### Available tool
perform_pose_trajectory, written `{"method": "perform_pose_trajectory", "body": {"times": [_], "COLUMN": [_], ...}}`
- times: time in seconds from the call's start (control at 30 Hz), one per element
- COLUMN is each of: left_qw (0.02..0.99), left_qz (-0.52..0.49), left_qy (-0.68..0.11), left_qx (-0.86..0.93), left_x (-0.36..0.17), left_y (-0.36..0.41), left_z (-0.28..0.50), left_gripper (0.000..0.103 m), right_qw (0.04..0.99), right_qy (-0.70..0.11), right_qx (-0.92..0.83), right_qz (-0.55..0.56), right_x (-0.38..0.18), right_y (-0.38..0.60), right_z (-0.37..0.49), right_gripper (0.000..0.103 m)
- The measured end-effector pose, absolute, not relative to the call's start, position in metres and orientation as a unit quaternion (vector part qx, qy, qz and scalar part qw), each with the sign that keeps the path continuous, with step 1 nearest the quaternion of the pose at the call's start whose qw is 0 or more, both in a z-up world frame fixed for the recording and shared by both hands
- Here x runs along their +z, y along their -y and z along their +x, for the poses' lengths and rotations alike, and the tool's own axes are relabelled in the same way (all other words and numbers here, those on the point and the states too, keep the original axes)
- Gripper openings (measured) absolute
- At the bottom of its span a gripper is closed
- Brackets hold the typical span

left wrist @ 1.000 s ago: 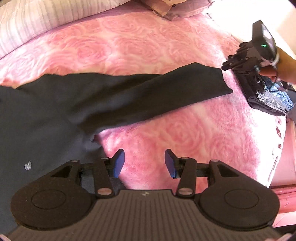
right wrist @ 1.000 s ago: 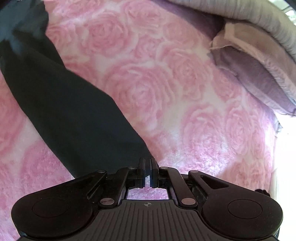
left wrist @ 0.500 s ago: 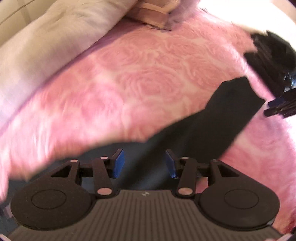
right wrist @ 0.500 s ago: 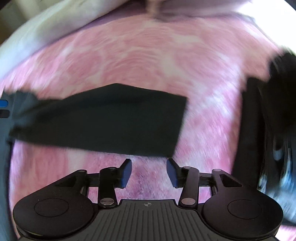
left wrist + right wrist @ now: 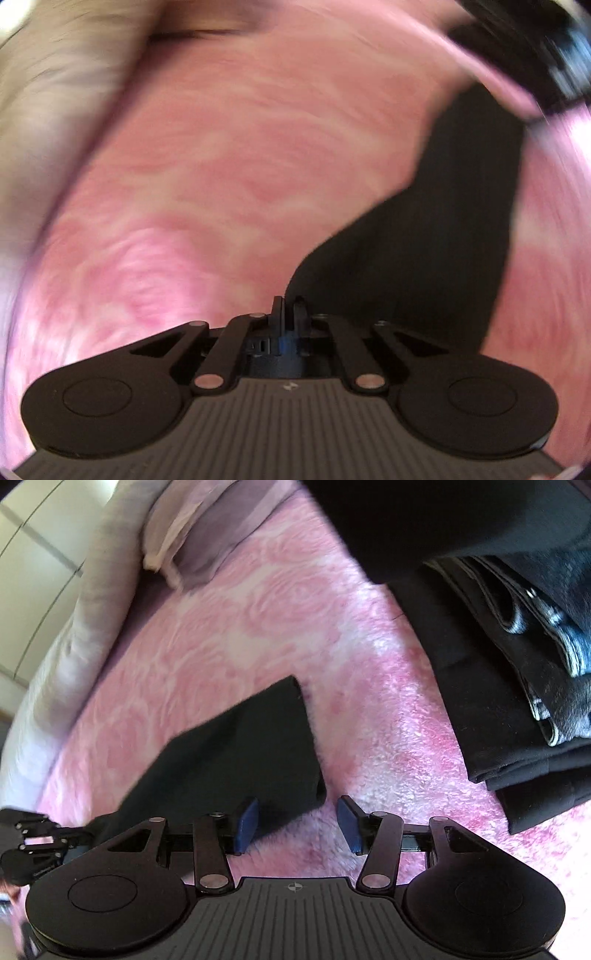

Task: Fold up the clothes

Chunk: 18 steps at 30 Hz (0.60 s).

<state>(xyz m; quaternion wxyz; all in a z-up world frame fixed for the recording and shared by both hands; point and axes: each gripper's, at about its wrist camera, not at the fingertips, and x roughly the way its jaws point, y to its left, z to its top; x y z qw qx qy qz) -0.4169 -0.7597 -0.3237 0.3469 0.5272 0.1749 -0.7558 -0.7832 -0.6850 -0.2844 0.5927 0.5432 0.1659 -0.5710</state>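
Black sleeve lies flat on pink blanket, cuff end just ahead of R gripper; jaws parted, nothing pinched (cuff partly between blue pads, no contact seen). L gripper clenched, jaws just closed, apparently on sleeve's near edge where cloth meets tips. Step, prob: sleeve fold-in. Next: R close on cuff, carry across. Folded pile farther right.

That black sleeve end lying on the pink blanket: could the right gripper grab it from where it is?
Probably yes. The right gripper is open, the black sleeve end lies flat on the pink blanket just ahead of its fingers, and nothing lies between them.
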Motion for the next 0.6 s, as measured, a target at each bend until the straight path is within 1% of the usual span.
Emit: {"method": "perform_pose_trajectory", "body": {"times": [0.03, 0.07, 0.1, 0.23, 0.33, 0.37, 0.4, 0.47, 0.5, 0.6], "left_qw": [0.363, 0.367, 0.363, 0.357, 0.365, 0.371, 0.377, 0.397, 0.410, 0.446], "left_qz": [0.517, 0.516, 0.518, 0.521, 0.509, 0.496, 0.481, 0.451, 0.440, 0.418], "left_qy": [-0.192, -0.200, -0.205, -0.219, -0.230, -0.236, -0.244, -0.259, -0.269, -0.300], "left_qx": [-0.751, -0.748, -0.747, -0.744, -0.745, -0.749, -0.753, -0.756, -0.752, -0.732], "left_x": [-0.323, -0.324, -0.327, -0.333, -0.331, -0.324, -0.317, -0.299, -0.293, -0.283], "left_y": [0.765, 0.767, 0.768, 0.770, 0.769, 0.766, 0.764, 0.755, 0.747, 0.718], "left_z": [-0.410, -0.406, -0.405, -0.410, -0.412, -0.408, -0.404, -0.386, -0.375, -0.345], "left_gripper": [0.002, 0.002, 0.003, 0.004, 0.009, 0.010, 0.016, 0.025, 0.027, 0.027], "right_qw": [0.589, 0.585, 0.584, 0.583, 0.589, 0.591, 0.592, 0.600, 0.606, 0.641], "right_qy": [-0.159, -0.155, -0.162, -0.188, -0.204, -0.211, -0.221, -0.236, -0.241, -0.255], "right_qx": [-0.574, -0.577, -0.577, -0.598, -0.590, -0.592, -0.600, -0.607, -0.608, -0.582], "right_qz": [0.546, 0.548, 0.547, 0.517, 0.513, 0.505, 0.491, 0.465, 0.453, 0.430], "right_x": [-0.285, -0.286, -0.286, -0.274, -0.277, -0.276, -0.272, -0.263, -0.258, -0.246], "right_y": [0.686, 0.687, 0.689, 0.681, 0.677, 0.676, 0.675, 0.670, 0.667, 0.656], "right_z": [-0.784, -0.784, -0.784, -0.788, -0.784, -0.783, -0.780, -0.773, -0.770, -0.748], "right_gripper": [0.048, 0.024, 0.004, 0.004, 0.004, 0.006, 0.008, 0.013, 0.015, 0.018]}}
